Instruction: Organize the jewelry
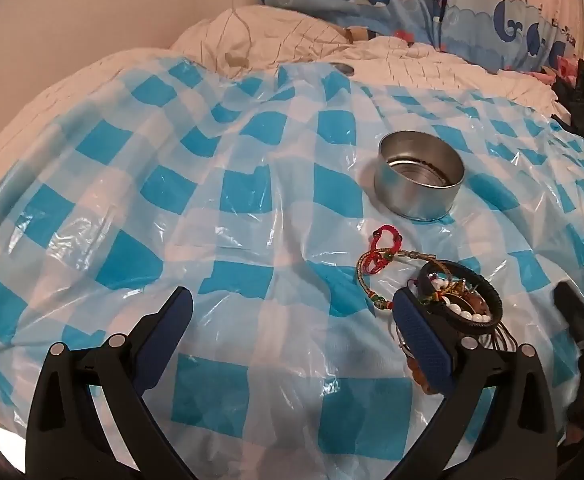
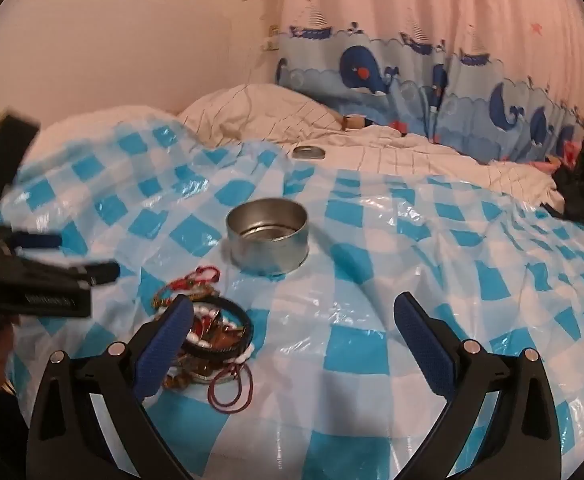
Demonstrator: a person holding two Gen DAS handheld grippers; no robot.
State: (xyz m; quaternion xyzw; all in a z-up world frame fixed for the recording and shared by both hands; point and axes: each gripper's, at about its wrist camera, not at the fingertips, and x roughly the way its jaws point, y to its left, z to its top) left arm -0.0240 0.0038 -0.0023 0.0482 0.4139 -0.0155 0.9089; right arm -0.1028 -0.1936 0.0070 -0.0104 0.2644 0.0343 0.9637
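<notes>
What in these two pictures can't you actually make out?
- Jewelry pile: left wrist view, near side hidden behind the left tongs' finger.
- Same pile, right wrist view: partly behind the right tongs' finger.
- Metal tin: its floor only partly shows.
- Small round thing far back: too small to identify.

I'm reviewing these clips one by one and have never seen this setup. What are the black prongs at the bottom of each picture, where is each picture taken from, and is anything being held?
No robot here: a person holds a two-finger tool in each hand, with a camera on each looking along its fingers. The black prongs with blue pads are its jaws. One picture comes from the left gripper, the other from the right gripper. Both stand wide open and hold nothing. On a bed lies a blue-checked plastic sheet. On it stand an open round metal tin, empty as far as can be seen, and a jewelry pile of bracelets, beads and cords. A small metal lid lies farther back.
</notes>
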